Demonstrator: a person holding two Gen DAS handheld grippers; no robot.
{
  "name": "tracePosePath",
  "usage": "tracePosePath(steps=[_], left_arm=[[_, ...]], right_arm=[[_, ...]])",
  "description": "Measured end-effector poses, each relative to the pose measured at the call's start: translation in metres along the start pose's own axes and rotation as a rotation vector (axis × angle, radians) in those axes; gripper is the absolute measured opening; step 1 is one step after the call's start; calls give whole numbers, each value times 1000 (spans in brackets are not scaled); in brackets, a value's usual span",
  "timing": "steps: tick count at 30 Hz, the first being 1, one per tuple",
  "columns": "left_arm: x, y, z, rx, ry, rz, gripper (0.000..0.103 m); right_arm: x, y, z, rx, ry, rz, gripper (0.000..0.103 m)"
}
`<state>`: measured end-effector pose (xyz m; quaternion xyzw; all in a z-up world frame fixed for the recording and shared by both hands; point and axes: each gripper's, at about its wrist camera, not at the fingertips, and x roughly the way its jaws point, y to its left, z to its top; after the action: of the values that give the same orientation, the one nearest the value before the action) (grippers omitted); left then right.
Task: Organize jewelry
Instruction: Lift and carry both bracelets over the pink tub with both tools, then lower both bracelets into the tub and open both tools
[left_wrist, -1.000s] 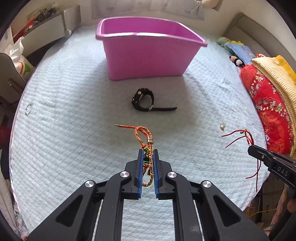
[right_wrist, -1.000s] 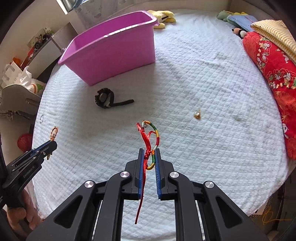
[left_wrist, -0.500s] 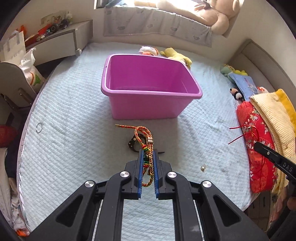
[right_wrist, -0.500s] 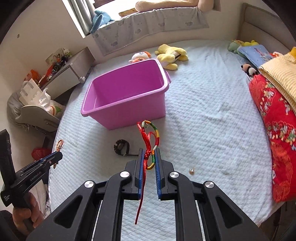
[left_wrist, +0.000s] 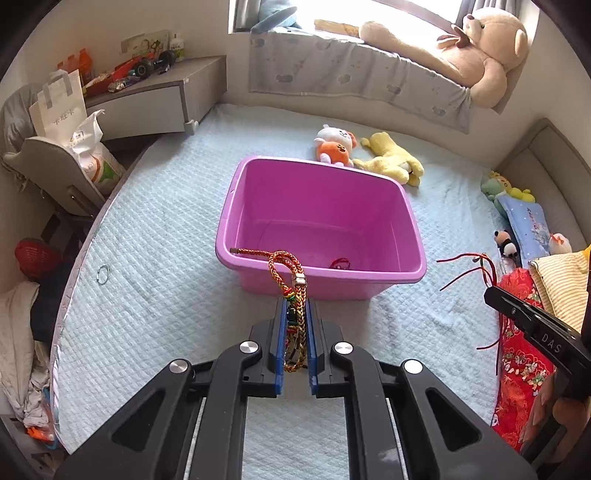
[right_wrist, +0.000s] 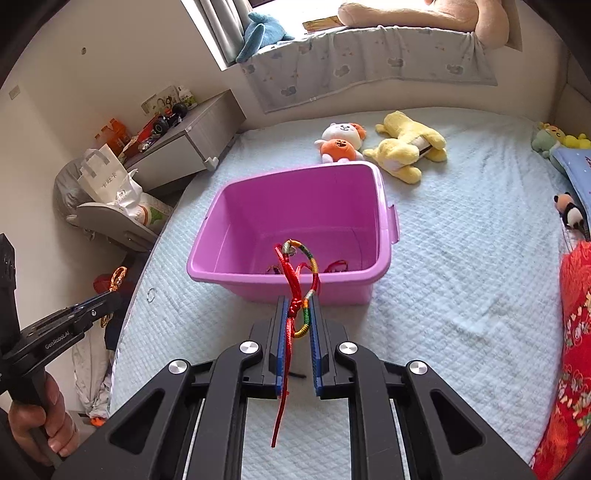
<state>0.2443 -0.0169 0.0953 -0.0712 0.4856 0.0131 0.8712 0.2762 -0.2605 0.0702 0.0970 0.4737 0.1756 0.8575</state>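
My left gripper (left_wrist: 295, 301) is shut on a gold-and-red braided bracelet (left_wrist: 286, 266), held in the air in front of the near wall of the pink tub (left_wrist: 369, 284). My right gripper (right_wrist: 299, 299) is shut on a red cord bracelet with a multicoloured loop (right_wrist: 299, 273), also raised just short of the pink tub (right_wrist: 332, 295). Red cord pieces (left_wrist: 340, 263) lie on the tub's floor. In the left wrist view the right gripper (left_wrist: 493, 290) shows at the right edge with red strands trailing. In the right wrist view the left gripper (right_wrist: 112, 301) shows at the left.
The tub stands on a pale blue quilted bed (left_wrist: 166, 258). Plush toys (left_wrist: 369, 157) lie behind it. A small ring (left_wrist: 102, 274) lies on the bed at the left. A red floral quilt (left_wrist: 524, 373) is piled at the right. A hand (right_wrist: 40, 424) grips the left tool.
Both grippers have risen and moved toward the tub, each still gripping its bracelet. The black watch and small charm on the bed have dropped out of view; the tub's inside now shows.
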Motion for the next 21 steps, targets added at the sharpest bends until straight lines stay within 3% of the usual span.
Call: tracePosePath(steps=[11,21], left_arm=[[88,-10,74,48,66,-19,10],[183,-3,96,48,198,-9,10]], right_arm=[[73,-3,78,6,25,27,11],[162,-9,121,15,112,16,11]])
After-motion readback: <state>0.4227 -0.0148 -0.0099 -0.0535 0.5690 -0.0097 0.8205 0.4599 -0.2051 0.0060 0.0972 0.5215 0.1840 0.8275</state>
